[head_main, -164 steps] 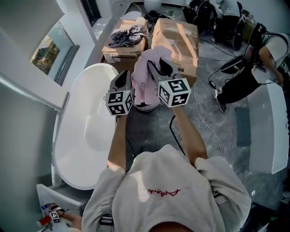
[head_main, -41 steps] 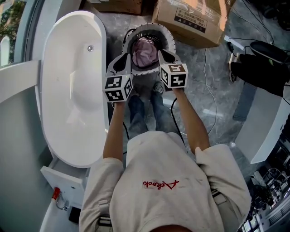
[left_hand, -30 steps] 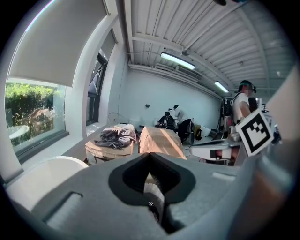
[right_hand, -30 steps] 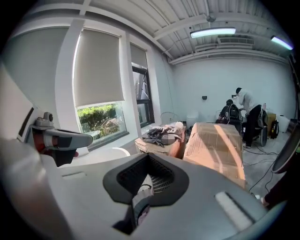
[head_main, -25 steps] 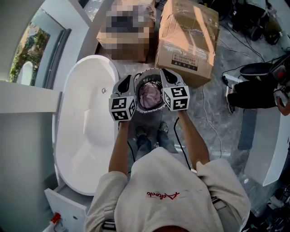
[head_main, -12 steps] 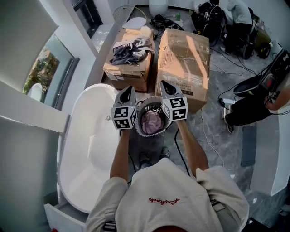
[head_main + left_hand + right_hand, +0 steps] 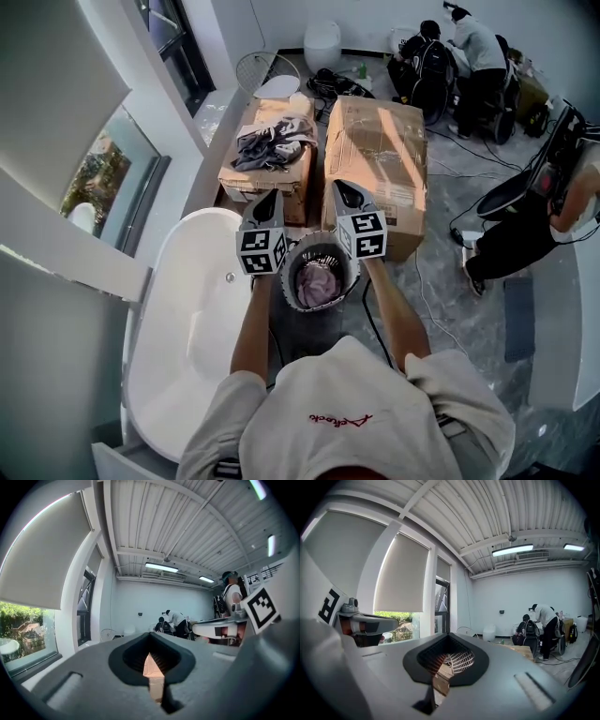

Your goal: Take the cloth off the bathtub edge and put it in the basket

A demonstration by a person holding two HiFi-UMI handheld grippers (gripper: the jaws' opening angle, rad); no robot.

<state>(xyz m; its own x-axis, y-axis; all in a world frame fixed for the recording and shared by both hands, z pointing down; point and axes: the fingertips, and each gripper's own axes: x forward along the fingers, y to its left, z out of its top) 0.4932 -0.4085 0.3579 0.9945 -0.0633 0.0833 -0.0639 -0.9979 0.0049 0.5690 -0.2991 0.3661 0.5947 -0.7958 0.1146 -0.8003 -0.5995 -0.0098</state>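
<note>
The pink cloth point(image 7: 317, 281) lies bunched inside the round wire basket point(image 7: 347, 265), which stands on the grey floor beside the white bathtub point(image 7: 178, 319). Both grippers are held level above the basket, side by side and pointing away from me. My left gripper point(image 7: 268, 195) is over the basket's left rim, and its jaws are shut on nothing. To its right, the right gripper point(image 7: 337, 186) is also shut and empty. In the left gripper view the left gripper point(image 7: 151, 641) points at the far room. The right gripper point(image 7: 449, 637) shows the same in its own view.
Two cardboard boxes stand just beyond the basket: the left box point(image 7: 246, 180) carries a heap of grey clothes point(image 7: 270, 141), the right box point(image 7: 375, 150) is bare. People point(image 7: 473, 56) work at the back and at the right edge. Cables trail across the floor on the right.
Both grippers have risen together, shut and empty. The basket with the pink cloth stays on the floor and now shows lower, behind the marker cubes. More of the far room has come into view.
</note>
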